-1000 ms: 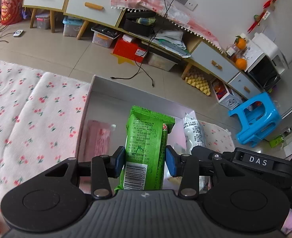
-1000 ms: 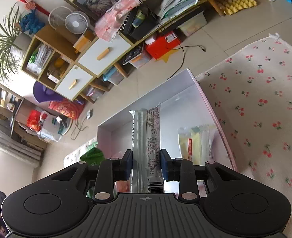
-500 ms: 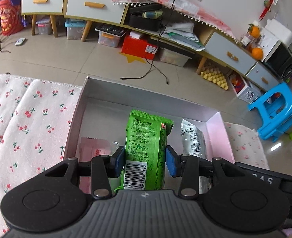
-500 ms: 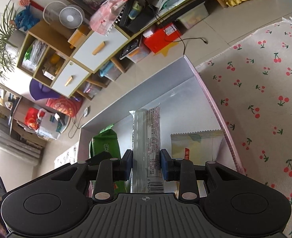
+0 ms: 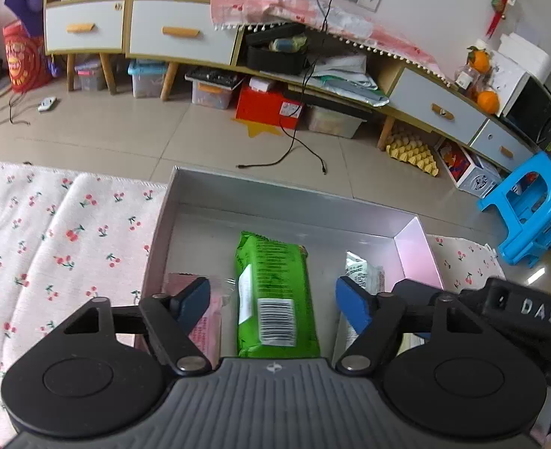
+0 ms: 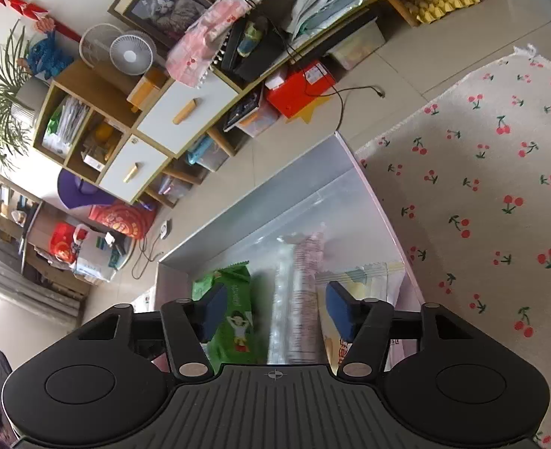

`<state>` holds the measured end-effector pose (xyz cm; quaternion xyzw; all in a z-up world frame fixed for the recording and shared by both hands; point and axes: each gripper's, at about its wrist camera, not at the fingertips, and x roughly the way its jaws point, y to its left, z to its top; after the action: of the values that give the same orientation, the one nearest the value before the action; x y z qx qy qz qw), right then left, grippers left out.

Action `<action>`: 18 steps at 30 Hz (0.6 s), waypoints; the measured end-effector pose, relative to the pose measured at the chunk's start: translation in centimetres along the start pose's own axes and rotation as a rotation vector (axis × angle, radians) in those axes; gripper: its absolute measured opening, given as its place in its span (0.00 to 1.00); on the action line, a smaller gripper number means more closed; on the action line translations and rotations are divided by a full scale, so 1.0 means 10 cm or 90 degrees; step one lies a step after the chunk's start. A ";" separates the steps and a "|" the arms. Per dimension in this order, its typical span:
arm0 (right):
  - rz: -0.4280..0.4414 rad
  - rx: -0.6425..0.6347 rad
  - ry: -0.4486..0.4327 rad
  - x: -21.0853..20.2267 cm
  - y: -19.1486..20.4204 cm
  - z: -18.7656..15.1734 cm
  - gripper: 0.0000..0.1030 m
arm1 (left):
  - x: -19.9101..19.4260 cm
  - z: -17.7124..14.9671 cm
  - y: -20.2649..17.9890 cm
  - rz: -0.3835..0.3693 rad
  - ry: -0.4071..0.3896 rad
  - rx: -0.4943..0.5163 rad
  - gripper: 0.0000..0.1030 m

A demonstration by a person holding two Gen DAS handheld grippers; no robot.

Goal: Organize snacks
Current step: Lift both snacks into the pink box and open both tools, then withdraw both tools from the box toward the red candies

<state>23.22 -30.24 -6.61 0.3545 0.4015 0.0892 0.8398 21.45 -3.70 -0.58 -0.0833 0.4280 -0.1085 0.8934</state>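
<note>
Left gripper (image 5: pixel 273 301) jaws just opened – green pack (image 5: pixel 275 295) lies free between pads in box (image 5: pixel 275 194). Right gripper (image 6: pixel 275 308) likewise opened; silver pack (image 6: pixel 297 299) blurred between pads, clear of both, w/ room to box walls.

My left gripper (image 5: pixel 273 305) and right gripper (image 6: pixel 271 308) look alike: ribbed grey bodies, black round-ended arms, silver screws, blue pads (image 5: pixel 354 308); white "DAS" lettering (image 5: pixel 540 315).

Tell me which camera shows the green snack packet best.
The left wrist view: the green snack packet lies whole and sharp in the box, barcode up, between open jaws. The right wrist view shows only part of it, behind a finger.
</note>
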 end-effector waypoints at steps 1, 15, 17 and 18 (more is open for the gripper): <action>-0.003 -0.001 -0.001 -0.03 0.01 0.00 0.62 | -0.02 -0.01 0.00 0.000 0.000 0.003 0.71; -0.041 -0.044 0.011 -0.56 0.38 -0.16 0.80 | -0.49 -0.08 0.08 -0.003 0.002 0.026 0.88; -0.050 -0.051 0.023 -0.61 0.41 -0.23 0.81 | -0.57 -0.11 0.13 -0.002 -0.002 0.033 0.90; -0.052 -0.053 0.030 -0.63 0.42 -0.26 0.81 | -0.62 -0.14 0.15 0.000 -0.004 0.035 0.91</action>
<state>17.73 -28.49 -1.07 0.3004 0.4311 0.0799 0.8471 16.82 -0.67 2.82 -0.0589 0.4220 -0.1198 0.8967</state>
